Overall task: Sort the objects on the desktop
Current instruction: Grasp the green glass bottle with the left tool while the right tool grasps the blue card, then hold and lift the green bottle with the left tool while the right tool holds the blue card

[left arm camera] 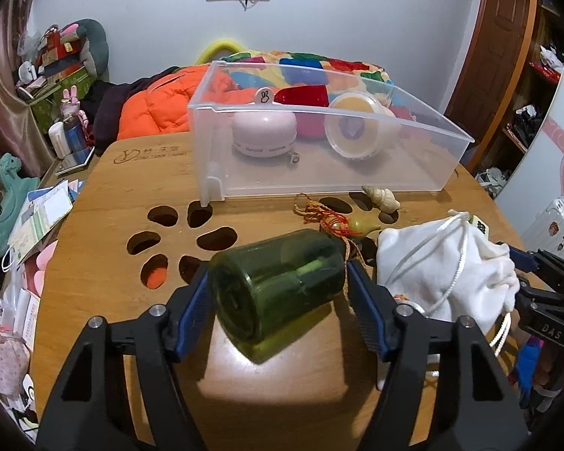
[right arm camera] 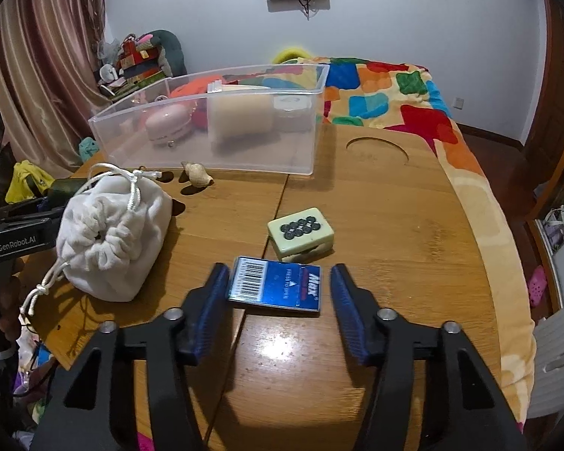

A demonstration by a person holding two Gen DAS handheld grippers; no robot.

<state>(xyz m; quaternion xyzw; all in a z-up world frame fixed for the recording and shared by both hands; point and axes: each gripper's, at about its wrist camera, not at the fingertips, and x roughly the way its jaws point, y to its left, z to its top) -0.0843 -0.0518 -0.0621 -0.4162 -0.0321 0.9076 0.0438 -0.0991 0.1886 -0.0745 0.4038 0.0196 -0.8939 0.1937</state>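
Left claw (left arm camera: 278,293): clamped on green jar (left arm camera: 278,285), jar tilted above the surface (left arm camera: 105,225), white pouch (left arm camera: 447,263) just right. Right claw (right arm camera: 280,293): wide open, blue box (right arm camera: 276,283) flat between fingers, left finger touching or nearly so; mahjong tile (right arm camera: 300,231) just beyond. Clear bin (right arm camera: 206,127) farther back.
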